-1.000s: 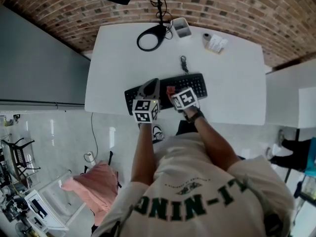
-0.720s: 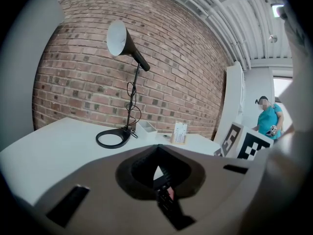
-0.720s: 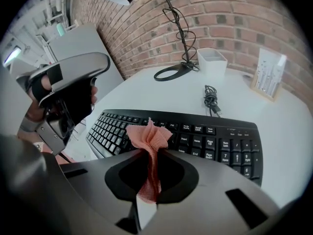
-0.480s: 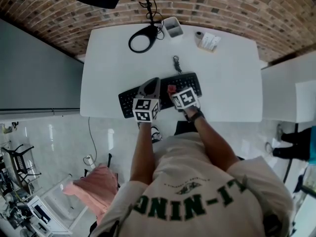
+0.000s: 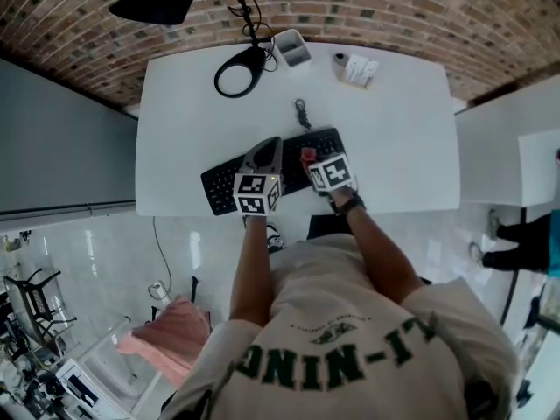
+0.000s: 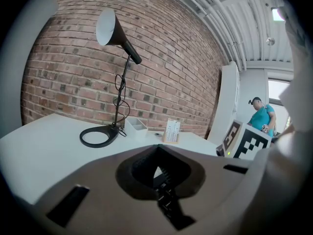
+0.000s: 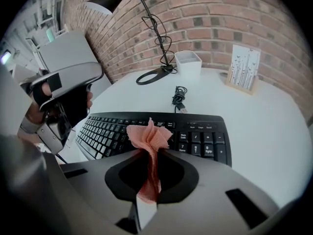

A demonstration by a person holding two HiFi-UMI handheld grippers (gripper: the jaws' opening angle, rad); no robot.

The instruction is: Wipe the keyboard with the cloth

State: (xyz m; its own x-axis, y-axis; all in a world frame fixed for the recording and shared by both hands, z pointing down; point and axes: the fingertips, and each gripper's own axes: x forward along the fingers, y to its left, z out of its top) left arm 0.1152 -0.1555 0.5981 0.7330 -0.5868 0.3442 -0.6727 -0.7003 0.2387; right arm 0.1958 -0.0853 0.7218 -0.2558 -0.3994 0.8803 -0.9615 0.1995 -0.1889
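Closest to the person, the right gripper [image 7: 149, 154] is pinching the pink cloth [image 7: 149, 132]: its fingers are pressing together on the lower part of the fabric, and the loose end is fanning out beyond the tips. The left gripper [image 6: 157, 148] is hovering just beside it on the left, its fingers pressed together with nothing between them. Both are hanging over the black keyboard [image 7: 205, 137], which is lying at a slant along the near edge of the white desk [image 5: 394, 147], its left end nearest that edge. The cloth is sitting over the keys about where the main block meets the number pad; whether it is touching them is not showing clearly. The wiping itself looks to be just getting going or in an early pass. The next move is probably calling for lowering the cloth onto the keys and dragging it lengthwise along the rows, lightly enough not to push the keyboard off line. Beyond the keyboard a coiled cable [image 7: 178, 101] is lying, and along the far edge a lamp [image 7: 152, 74], a white tray [image 7: 188, 62] and a card stand [image 7: 243, 67] are standing before the brick wall [image 7: 220, 13].
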